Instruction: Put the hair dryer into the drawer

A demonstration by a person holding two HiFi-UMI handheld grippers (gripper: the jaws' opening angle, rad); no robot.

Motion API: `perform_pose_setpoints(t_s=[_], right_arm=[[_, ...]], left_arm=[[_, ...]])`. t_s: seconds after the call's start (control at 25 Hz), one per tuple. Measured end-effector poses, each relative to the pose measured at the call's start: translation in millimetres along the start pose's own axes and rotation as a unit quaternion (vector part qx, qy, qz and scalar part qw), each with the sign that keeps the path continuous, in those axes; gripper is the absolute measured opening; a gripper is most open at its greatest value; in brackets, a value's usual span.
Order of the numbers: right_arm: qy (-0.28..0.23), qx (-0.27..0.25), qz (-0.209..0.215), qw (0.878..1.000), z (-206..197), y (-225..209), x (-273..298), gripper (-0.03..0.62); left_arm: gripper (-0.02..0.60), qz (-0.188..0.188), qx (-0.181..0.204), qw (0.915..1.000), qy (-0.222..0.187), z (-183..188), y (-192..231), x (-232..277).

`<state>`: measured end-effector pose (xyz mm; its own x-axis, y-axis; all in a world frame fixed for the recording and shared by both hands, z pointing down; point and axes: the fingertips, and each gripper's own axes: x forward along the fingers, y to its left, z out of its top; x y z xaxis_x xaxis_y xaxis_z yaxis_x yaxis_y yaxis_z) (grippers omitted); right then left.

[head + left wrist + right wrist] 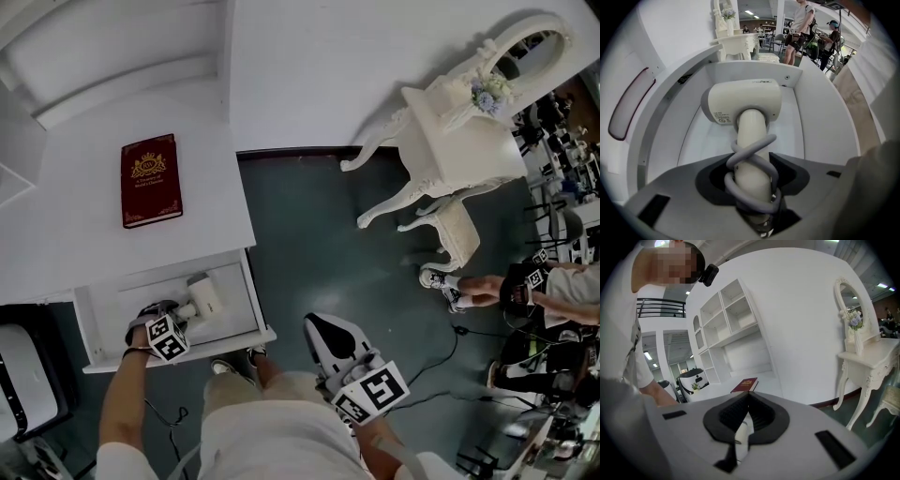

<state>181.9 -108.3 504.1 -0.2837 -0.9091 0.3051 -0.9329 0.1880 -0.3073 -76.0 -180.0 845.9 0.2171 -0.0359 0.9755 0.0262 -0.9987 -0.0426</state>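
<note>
The cream hair dryer (202, 298) lies inside the open white drawer (178, 352), its head toward the drawer's back. My left gripper (178, 314) points steeply down into the drawer and is shut on the dryer's handle. In the left gripper view the hair dryer (745, 105) has its grey cord (750, 164) wound round the handle, which sits between the jaws of the left gripper (752, 187). The drawer wall (820, 117) rises around it. My right gripper (323, 333) hovers over the floor right of the drawer, holding nothing. In its own view the right gripper (749, 397) has its pads together.
A dark red book (150, 180) lies on the white cabinet top behind the drawer, the book (745, 384) also showing ahead of the right gripper. A white dressing table (459, 141) and stool (459, 234) stand at right. A person (562, 291) and floor cables (459, 337) are at far right.
</note>
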Motion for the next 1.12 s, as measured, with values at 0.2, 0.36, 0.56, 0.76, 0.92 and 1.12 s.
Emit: perform_pose_setpoints(t_s=[0.2, 0.36, 0.56, 0.76, 0.92, 1.12], right_arm=[[0.0, 0.003, -0.003, 1.0, -3, 2, -2, 0.011], [-0.001, 0.004, -0.007, 1.0, -4, 2, -5, 0.011], [-0.003, 0.005, -0.011, 1.0, -6, 4, -5, 0.011], [-0.005, 0.007, -0.014, 1.0, -7, 9, -8, 0.011], [-0.006, 0.006, -0.017, 1.0, -8, 14, -10, 0.011], [-0.009, 0.003, -0.026, 1.0, -9, 21, -13, 0.011]], left_arm=[[0.216, -0.003, 0.001, 1.0, 0.0, 2, 0, 2], [0.218, -0.011, 0.004, 0.9999, 0.005, 3, -2, 6], [0.218, -0.008, 0.008, 0.9999, 0.01, -1, 1, 10], [0.221, -0.019, 0.005, 0.9997, 0.011, 0, 0, 10], [0.223, -0.03, 0.005, 0.9995, 0.008, -1, 1, 11], [0.224, -0.032, 0.003, 0.9995, 0.005, -1, 1, 11]])
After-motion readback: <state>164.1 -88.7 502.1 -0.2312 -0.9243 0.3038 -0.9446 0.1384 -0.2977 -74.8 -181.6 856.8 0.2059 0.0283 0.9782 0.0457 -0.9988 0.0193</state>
